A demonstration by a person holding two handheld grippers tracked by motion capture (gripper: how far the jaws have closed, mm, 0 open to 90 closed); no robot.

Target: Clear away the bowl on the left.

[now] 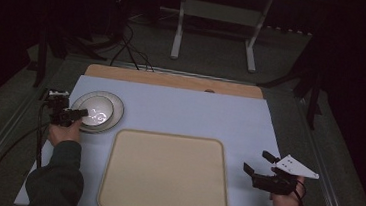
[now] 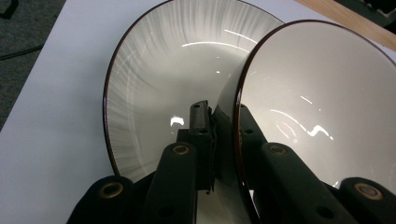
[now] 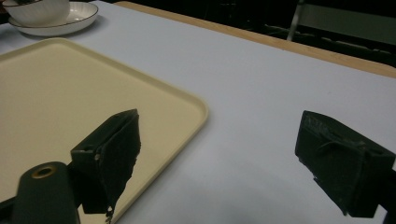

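- At the far left of the high view, the person's left hand (image 1: 64,134) comes up from the bottom edge and holds the left gripper (image 1: 80,113), which points right toward the dishes.
- The bowl (image 1: 97,109) sits inside the plate (image 1: 116,113) at the left rear of the tabletop (image 1: 195,111), just behind the tray's left rear corner.
- In the left gripper view, the jaws are pressed together on the bowl (image 2: 317,102): its dark-edged rim runs between them, one jaw on the outer wall and the other inside.
- In that same view, the plate (image 2: 154,79), pale with fine grey streaks and a dark rim, lies beneath and beside the bowl on the pale blue surface.
- In the middle of the high view, the cream tray (image 1: 164,174), square with rounded corners, lies flat near the front edge of the tabletop.
- A strip of bare wood (image 1: 173,80) runs along the far edge of the tabletop.
- To the right of the tray, the right gripper (image 1: 258,164) is held by the right hand (image 1: 286,195) and carries a grey three-cornered plate on top.
- Its jaws are spread wide with nothing between them; in the right gripper view, one jaw hangs over the tray's corner (image 3: 187,100) and the other over the bare blue surface.
- The right gripper is well apart from the bowl and plate, which appear small at the top left of its view (image 3: 37,11).
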